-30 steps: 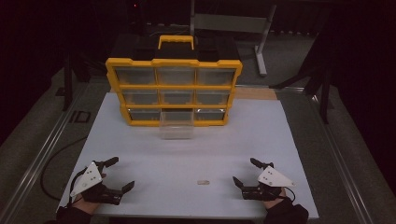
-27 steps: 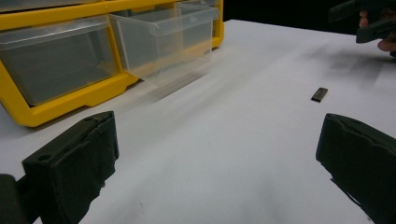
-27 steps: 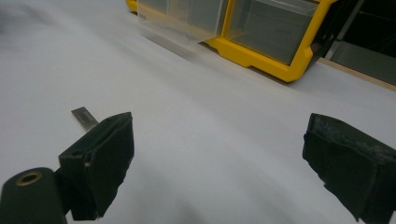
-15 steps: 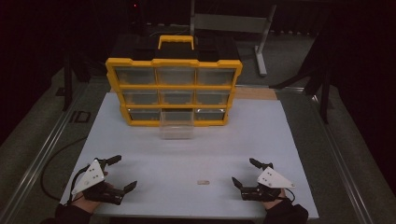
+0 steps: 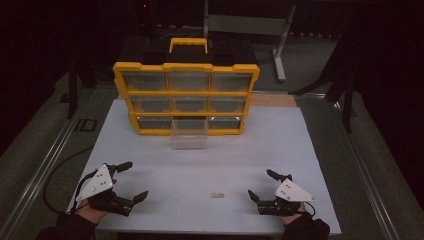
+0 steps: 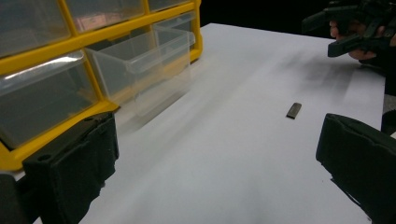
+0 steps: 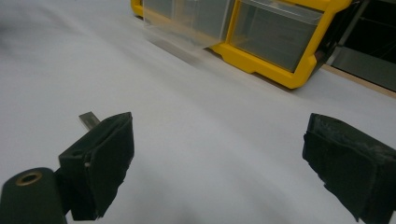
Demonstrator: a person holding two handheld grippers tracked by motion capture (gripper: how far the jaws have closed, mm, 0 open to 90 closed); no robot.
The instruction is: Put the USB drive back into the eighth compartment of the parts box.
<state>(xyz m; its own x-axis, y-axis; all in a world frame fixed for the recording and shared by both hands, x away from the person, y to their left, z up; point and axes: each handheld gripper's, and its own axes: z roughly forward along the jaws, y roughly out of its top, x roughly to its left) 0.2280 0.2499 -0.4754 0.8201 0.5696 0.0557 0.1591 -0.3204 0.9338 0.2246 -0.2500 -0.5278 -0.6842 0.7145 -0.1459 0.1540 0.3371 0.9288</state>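
Observation:
A yellow drawer organizer (image 5: 186, 93) stands at the back of the white table, its clear bottom-middle drawer (image 5: 189, 134) pulled out. A small flat tan piece (image 5: 217, 195) lies on the table near the front, between the two grippers. My left gripper (image 5: 136, 179) is open at the front left, nothing between its jaws. My right gripper (image 5: 260, 183) is open at the front right, just right of the piece. In the left gripper view the piece (image 6: 293, 110) lies ahead to the right, and the drawer (image 6: 144, 60) is at the left. In the right gripper view the piece (image 7: 88, 119) peeks out behind the left jaw.
The white tabletop (image 5: 280, 145) stretches between the organizer and the grippers. A metal rail (image 5: 45, 165) runs along the left side and a cable (image 5: 60, 165) trails from the left gripper. A metal stand (image 5: 280, 40) sits behind the organizer.
My left gripper has edged slightly forward and to the right. The right gripper and the small piece have stayed in place.

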